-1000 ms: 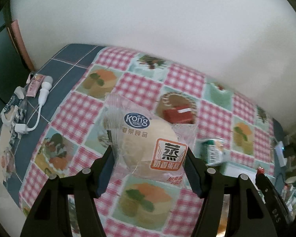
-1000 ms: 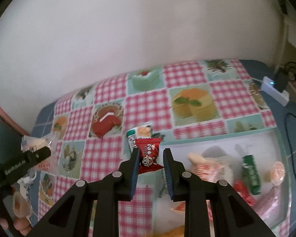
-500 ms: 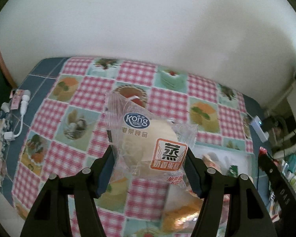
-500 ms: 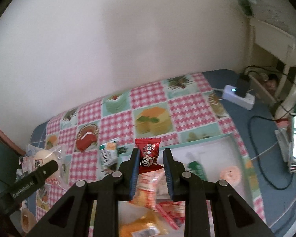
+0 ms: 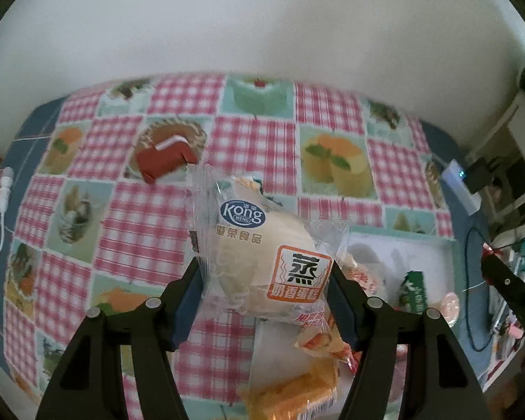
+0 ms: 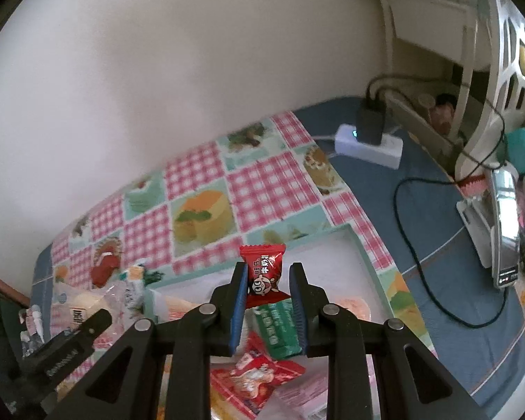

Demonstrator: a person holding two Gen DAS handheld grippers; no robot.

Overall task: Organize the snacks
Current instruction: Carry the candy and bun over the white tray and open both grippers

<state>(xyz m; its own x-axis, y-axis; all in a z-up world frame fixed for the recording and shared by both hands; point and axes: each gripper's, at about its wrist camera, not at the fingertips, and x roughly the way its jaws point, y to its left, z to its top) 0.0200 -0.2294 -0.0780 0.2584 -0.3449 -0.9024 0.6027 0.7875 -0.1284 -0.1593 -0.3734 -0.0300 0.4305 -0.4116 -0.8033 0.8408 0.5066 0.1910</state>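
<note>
the left gripper [image 5: 266,280] stays clamped on the wrapped steamed cake [image 5: 262,255], its clear packet pinched between both blue pads, exactly as a second ago. what differs is the ground beneath: then the cake hung over bare checked tablecloth [image 5: 255,140] with the red folded packet [image 5: 164,161] just behind it; now that packet lies well off to the upper left, and the white tray [image 5: 420,245] of snacks fills the lower right, with an orange packet [image 5: 297,395] under the fingers.

the right gripper [image 6: 267,280] keeps its jaws closed on the small red candy [image 6: 262,273], unchanged. earlier it sat over the cloth at the tray's near edge; now it is above the tray [image 6: 336,241] itself, with a green packet [image 6: 276,325] and a red printed packet [image 6: 255,378] directly below. the white power strip [image 6: 367,145] shows much nearer on the blue cloth.
</note>
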